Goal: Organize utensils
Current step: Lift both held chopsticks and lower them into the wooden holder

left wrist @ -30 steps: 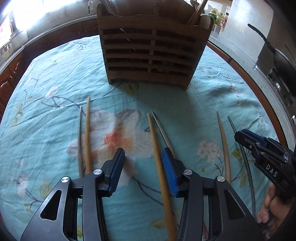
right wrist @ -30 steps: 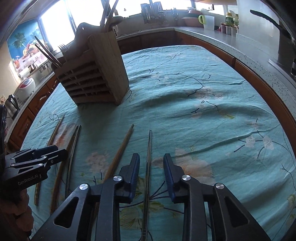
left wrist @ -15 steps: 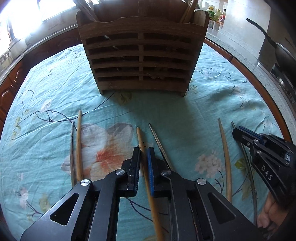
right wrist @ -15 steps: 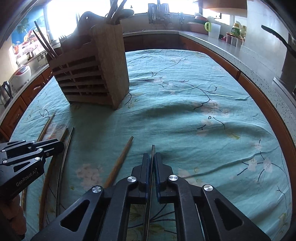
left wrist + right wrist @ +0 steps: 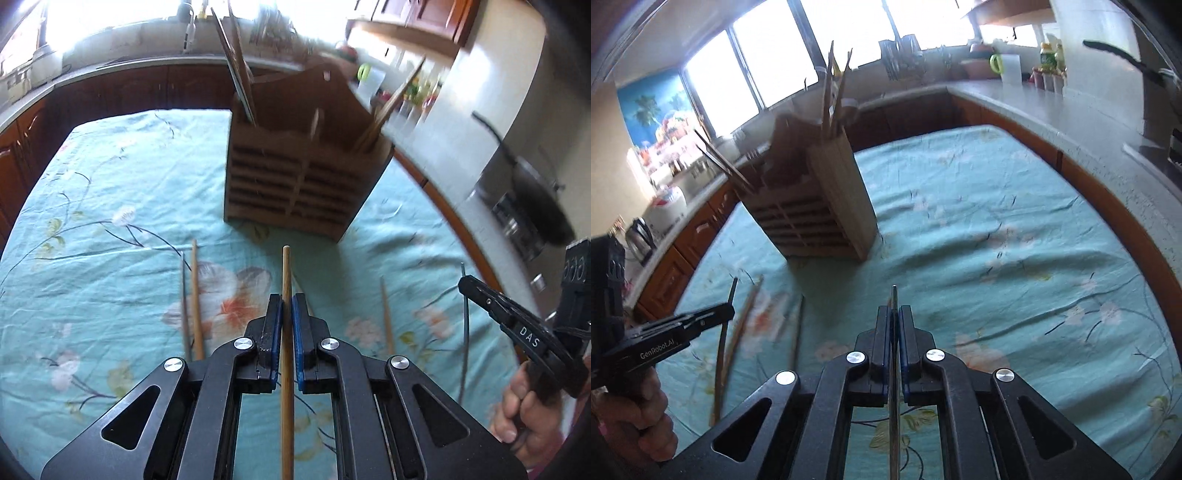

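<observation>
My left gripper (image 5: 287,301) is shut on a wooden chopstick (image 5: 286,273), lifted off the cloth and pointing toward the wooden slatted utensil holder (image 5: 303,188). My right gripper (image 5: 894,312) is shut on a thin metal chopstick (image 5: 894,295), also raised above the cloth. The utensil holder (image 5: 816,221) stands upright with several sticks poking out of its top. On the cloth lie a wooden chopstick (image 5: 197,295) beside a thin metal one (image 5: 183,295) at the left, and another wooden one (image 5: 386,317) at the right. The right gripper (image 5: 476,291) shows at the right edge of the left wrist view.
A teal floral cloth (image 5: 997,240) covers the table, ringed by a wooden edge (image 5: 1108,192). A pan on a stove (image 5: 535,199) stands right of the table. Counters with kettle (image 5: 641,236), bottles and a dish rack run along the back. A hand (image 5: 524,413) grips the right tool.
Both grippers closed on their chopsticks, the left on the wooden one and the right on the metal one, then lifted them off the cloth. The holder now looks farther and lower in view.
</observation>
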A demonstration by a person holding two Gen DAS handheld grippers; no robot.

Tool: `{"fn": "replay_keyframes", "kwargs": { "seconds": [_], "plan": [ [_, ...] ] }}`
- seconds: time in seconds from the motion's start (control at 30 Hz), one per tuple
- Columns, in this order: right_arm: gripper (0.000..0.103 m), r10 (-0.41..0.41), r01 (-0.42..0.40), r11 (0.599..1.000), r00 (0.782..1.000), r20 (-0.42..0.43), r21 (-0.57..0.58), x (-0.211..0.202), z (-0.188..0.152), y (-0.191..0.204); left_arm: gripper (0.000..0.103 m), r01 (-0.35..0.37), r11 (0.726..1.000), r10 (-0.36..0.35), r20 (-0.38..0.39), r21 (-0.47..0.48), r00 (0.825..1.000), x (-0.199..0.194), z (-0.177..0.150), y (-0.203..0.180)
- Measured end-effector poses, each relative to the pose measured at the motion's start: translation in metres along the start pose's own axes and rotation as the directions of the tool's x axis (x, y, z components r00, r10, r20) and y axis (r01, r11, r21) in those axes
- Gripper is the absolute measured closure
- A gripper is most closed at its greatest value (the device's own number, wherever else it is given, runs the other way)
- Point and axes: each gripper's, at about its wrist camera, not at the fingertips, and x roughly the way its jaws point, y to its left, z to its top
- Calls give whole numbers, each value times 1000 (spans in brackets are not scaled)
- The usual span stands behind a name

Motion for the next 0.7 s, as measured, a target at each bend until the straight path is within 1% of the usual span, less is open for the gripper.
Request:
{"fn": "replay_keyframes", "kwargs": {
  "seconds": [0.07,0.13,0.37,0.6,0.7],
  "plan": [
    [99,10,-10,1000,999,39,6,-14,6,1,98,28,1000,-28,24,-14,999,-12,2,1],
    [99,29,-30,999,997,75,13,-29,12,2,98,37,999,-36,48,-21,998,-24,4,2],
    [99,45,-49,999,980,195,18,-68,31,7,98,59,998,-55,136,-30,989,-63,14,11],
    [99,61,-66,998,961,270,7,-91,48,13,98,65,997,-56,213,-35,975,-92,25,16],
    [99,68,-70,998,956,286,-3,-96,55,17,98,63,997,-52,239,-39,970,-100,30,17]
  ]
}}
